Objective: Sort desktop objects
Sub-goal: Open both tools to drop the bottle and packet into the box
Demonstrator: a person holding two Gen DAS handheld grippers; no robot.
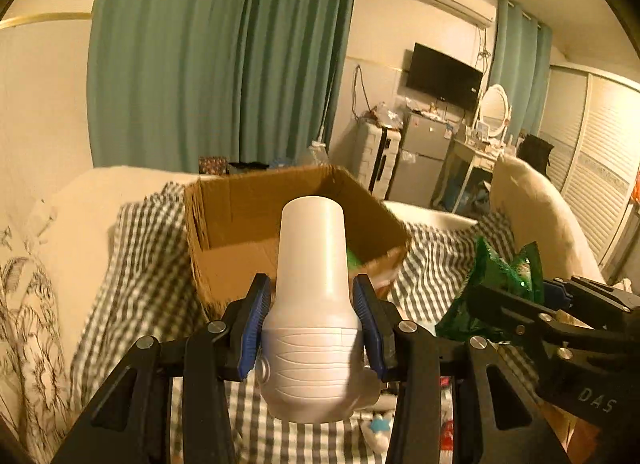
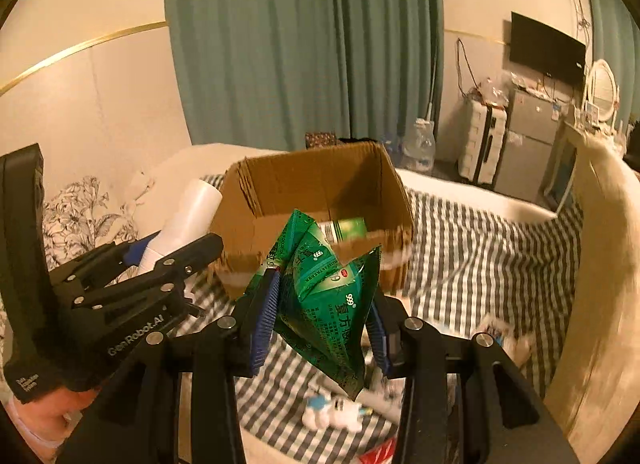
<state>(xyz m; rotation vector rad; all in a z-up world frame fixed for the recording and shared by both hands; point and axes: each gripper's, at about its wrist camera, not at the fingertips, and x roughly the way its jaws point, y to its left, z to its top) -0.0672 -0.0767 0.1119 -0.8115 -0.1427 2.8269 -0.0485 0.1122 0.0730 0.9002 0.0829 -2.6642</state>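
The left gripper [image 1: 312,316] pinches a white plastic bottle [image 1: 312,304] between its fingers, above the checked bedspread [image 1: 148,284]. The right gripper [image 2: 326,316] pinches a green medicine sachet pack [image 2: 332,304] before the open cardboard box [image 2: 320,191].

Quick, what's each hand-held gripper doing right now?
Left hand-held gripper: closed on the white bottle.
Right hand-held gripper: closed on the green packet.

Dim amber indoor light; strong fisheye bending, dark corners; motion-blurred checked bedding [image 1: 440,264].
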